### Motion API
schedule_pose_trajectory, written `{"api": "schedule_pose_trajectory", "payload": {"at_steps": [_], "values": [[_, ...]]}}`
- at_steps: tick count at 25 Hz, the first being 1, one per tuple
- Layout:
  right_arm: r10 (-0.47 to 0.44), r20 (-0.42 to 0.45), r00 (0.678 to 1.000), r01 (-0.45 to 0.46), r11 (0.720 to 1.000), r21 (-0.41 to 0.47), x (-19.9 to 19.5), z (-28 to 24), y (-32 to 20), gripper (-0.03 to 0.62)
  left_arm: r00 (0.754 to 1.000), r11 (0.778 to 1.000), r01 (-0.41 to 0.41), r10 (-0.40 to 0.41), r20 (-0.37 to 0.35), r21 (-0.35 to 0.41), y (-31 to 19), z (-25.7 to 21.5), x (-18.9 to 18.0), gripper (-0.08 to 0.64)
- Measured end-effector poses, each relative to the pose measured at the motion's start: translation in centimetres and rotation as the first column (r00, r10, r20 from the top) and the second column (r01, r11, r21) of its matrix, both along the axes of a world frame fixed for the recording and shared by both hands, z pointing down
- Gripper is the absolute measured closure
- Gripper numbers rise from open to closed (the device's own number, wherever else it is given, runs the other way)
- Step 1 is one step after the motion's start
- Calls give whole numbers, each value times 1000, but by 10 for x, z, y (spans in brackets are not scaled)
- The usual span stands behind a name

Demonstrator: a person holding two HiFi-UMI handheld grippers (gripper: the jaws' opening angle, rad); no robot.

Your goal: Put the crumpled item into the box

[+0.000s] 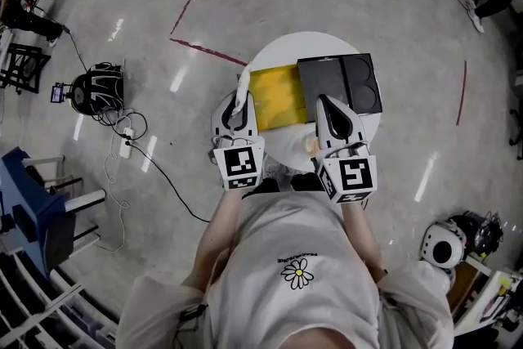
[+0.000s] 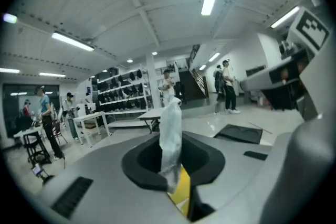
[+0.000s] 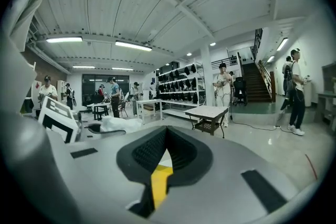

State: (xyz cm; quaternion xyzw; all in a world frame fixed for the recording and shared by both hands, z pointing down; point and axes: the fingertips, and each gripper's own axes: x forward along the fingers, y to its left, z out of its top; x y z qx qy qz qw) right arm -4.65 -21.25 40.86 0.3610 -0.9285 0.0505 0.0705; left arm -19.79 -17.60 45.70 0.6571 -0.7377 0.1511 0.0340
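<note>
The round white counter carries a yellow box mid-top and a black tray toward its right edge. The left tongs grasp the white crumpled item at the counter's left edge, just beside the yellow box. The right tongs are clenched on nothing. The pickup looks done and the drop into the box remains.

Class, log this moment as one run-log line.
left gripper: jaws shut on white crumpled item | right gripper: jaws shut, empty | black box: on table, item not yet inside
</note>
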Motion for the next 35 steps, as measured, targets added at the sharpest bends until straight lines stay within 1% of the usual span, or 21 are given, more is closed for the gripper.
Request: {"api": "schedule_pose_trajectory", "payload": {"at_steps": [2,3,5,7,10,12,17,19,21,24,26,28,31,32,33,35], "values": [[1,-6,1000,-1,1000,-10,-1,4,3,589,995,992,-65,73,74,-107,-13,23,4,515],[3,-10,1000,-3,1000,-14,-1,5,4,589,988,983,-97,115,106,-156,-20,35,7,515],[12,-18,1000,-12,1000,-20,2,7,6,589,968,955,-156,198,153,-253,-32,61,12,515],[33,-30,999,-34,999,-25,8,9,6,589,937,917,-199,281,205,-347,-42,88,18,515],[71,-52,996,-73,997,-27,22,11,6,589,872,851,-235,398,285,-470,-56,126,24,515],[98,-64,993,-101,994,-32,31,14,6,589,832,810,-238,455,318,-536,-63,149,24,515],[181,-93,979,-187,981,-59,57,25,7,589,765,716,-205,542,346,-667,-75,197,22,514],[210,-101,973,-217,974,-65,67,28,7,589,747,688,-203,569,344,-697,-78,212,25,512],[234,-108,966,-242,968,-70,75,29,8,589,741,662,-218,591,319,-717,-80,222,30,506],[265,-116,957,-275,958,-81,87,30,10,589,733,611,-245,625,268,-753,-77,235,40,484],[277,-116,954,-288,954,-87,93,31,12,589,733,579,-259,639,233,-773,-74,241,47,446],[282,-116,952,-293,952,-90,96,32,13,589,747,546,-289,642,171,-786,-72,244,56,398],[279,-112,954,-290,952,-94,92,33,14,589,776,491,-353,629,44,-796,-65,246,66,310],[276,-110,955,-286,953,-95,90,34,15,589,784,479,-365,620,14,-798,-62,247,67,295],[271,-108,956,-282,955,-96,89,34,16,589,790,472,-374,613,-8,-798,-59,247,68,280],[262,-104,960,-272,958,-96,88,34,17,589,796,468,-387,605,-31,-794,-55,246,72,259]]}}
